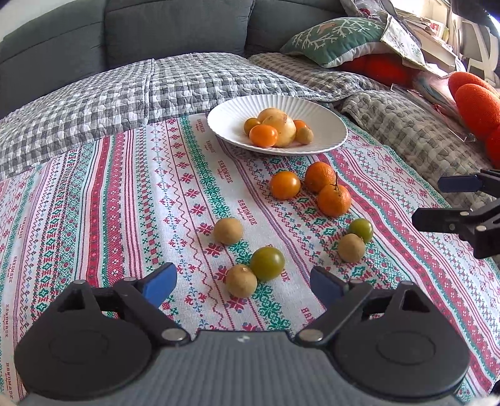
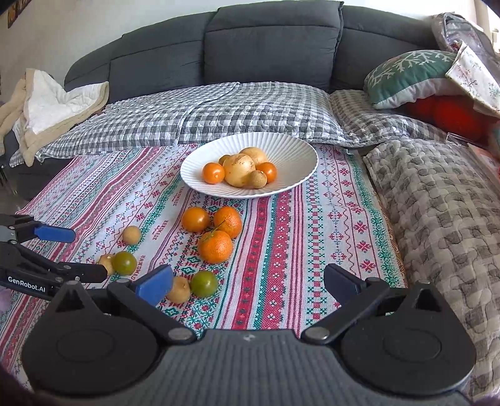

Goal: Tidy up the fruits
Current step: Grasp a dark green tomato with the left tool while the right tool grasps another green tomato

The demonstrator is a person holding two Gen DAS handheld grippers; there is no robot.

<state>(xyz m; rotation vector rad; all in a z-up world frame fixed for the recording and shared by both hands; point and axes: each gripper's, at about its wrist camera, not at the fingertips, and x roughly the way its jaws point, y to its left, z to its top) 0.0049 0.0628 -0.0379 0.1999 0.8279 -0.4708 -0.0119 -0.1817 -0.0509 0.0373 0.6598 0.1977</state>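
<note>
Covering the bed is a striped cloth (image 1: pixel 131 200) with red and green patterns, and checked quilts (image 2: pixel 237 109) are spread behind it. A grey sofa (image 2: pixel 272 40) and pillows (image 2: pixel 409 75) are seen at the back. Some fruits (image 1: pixel 275 128) are piled on a white plate (image 1: pixel 331 125); others (image 1: pixel 312 187) are scattered on the cloth. Both the left gripper (image 1: pixel 243 281) and right gripper (image 2: pixel 248 281) are held with jaws wide, nothing gripped.

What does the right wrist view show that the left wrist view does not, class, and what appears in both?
Only the right wrist view shows the crumpled cream blanket at the sofa's end. Only the left wrist view shows the stacked papers beyond the cushions. Both share the white plate of fruit, the loose fruit on the patterned cloth, the green snowflake cushion, and both open grippers: the left gripper and right gripper.
</note>
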